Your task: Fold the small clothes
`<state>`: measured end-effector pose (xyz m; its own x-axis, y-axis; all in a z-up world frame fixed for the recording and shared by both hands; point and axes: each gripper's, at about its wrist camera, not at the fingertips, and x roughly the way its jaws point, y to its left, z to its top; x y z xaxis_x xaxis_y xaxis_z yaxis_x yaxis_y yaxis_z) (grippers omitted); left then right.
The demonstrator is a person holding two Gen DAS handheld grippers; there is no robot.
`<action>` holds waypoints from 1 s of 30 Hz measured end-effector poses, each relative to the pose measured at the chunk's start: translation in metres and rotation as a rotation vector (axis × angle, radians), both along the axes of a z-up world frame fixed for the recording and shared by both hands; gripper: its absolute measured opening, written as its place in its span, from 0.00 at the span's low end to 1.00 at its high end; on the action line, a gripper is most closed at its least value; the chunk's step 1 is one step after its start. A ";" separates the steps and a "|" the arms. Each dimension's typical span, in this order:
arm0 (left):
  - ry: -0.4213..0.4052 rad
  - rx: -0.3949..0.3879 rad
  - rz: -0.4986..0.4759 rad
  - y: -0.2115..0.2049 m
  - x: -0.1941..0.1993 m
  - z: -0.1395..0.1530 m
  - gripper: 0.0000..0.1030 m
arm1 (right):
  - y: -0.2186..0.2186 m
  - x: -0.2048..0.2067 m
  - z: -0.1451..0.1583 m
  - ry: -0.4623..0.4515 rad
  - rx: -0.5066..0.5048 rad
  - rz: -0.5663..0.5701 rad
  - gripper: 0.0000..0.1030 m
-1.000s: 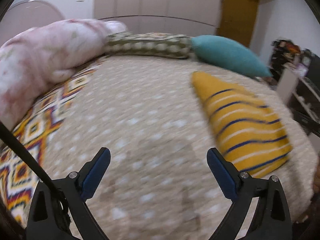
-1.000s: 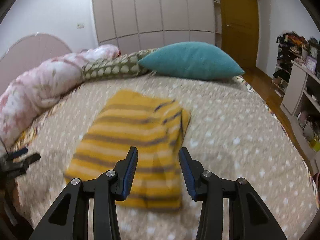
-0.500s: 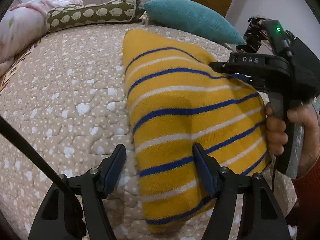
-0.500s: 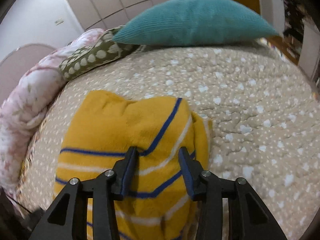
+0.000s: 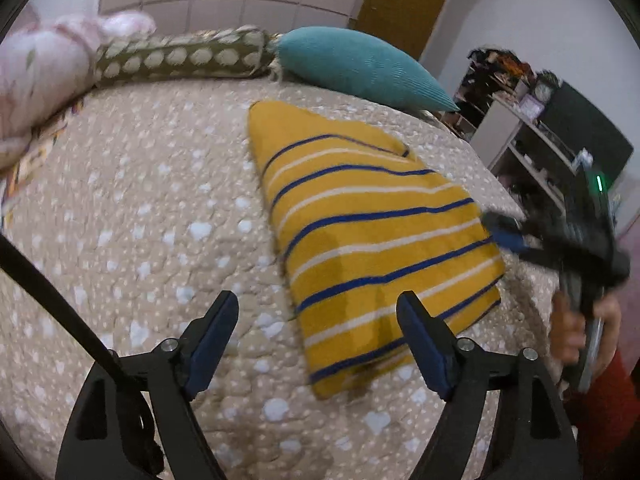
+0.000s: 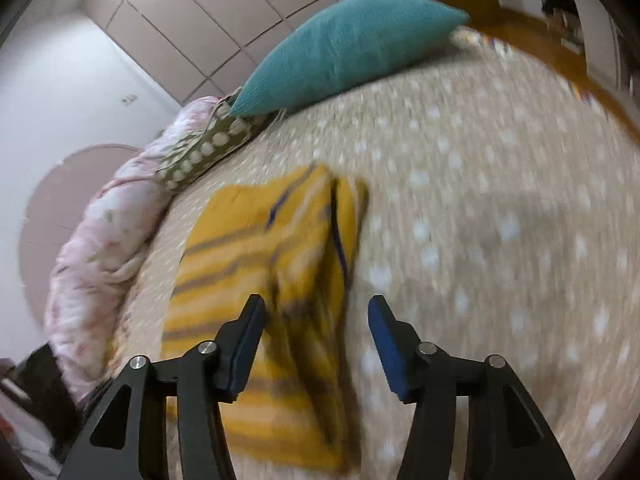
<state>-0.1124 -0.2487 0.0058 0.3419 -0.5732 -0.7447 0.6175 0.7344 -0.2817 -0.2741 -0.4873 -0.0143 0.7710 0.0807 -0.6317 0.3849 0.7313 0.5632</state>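
A yellow garment with blue and white stripes (image 5: 360,216) lies folded on the beige dotted bedspread (image 5: 160,208). My left gripper (image 5: 318,316) is open and empty, above the garment's near left edge. My right gripper (image 6: 316,320) is open and empty, over the garment's (image 6: 256,264) near right part; that view is blurred. In the left wrist view the right gripper (image 5: 504,232) sits at the garment's right edge, held by a hand (image 5: 572,320).
A teal pillow (image 5: 360,68), a green dotted bolster (image 5: 180,56) and a pink quilt (image 5: 40,76) line the far side of the bed. Shelves with clutter (image 5: 520,120) stand to the right. A yellow door (image 5: 400,0) is behind.
Both grippers have opened wider and pulled back from the garment. The right gripper has tilted and drawn off toward the garment's right edge. The garment lies flat.
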 end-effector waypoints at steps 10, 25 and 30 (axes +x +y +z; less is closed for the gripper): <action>0.230 -0.050 -0.068 -0.038 0.021 -0.036 0.55 | 0.027 -0.004 -0.045 -0.078 0.190 0.059 0.28; 0.041 0.065 -0.088 -0.006 -0.045 -0.007 0.42 | 0.057 -0.062 -0.039 -0.076 0.113 0.088 0.25; -0.132 0.114 -0.036 0.024 -0.072 0.006 0.68 | 0.045 -0.082 0.005 -0.107 -0.052 -0.014 0.25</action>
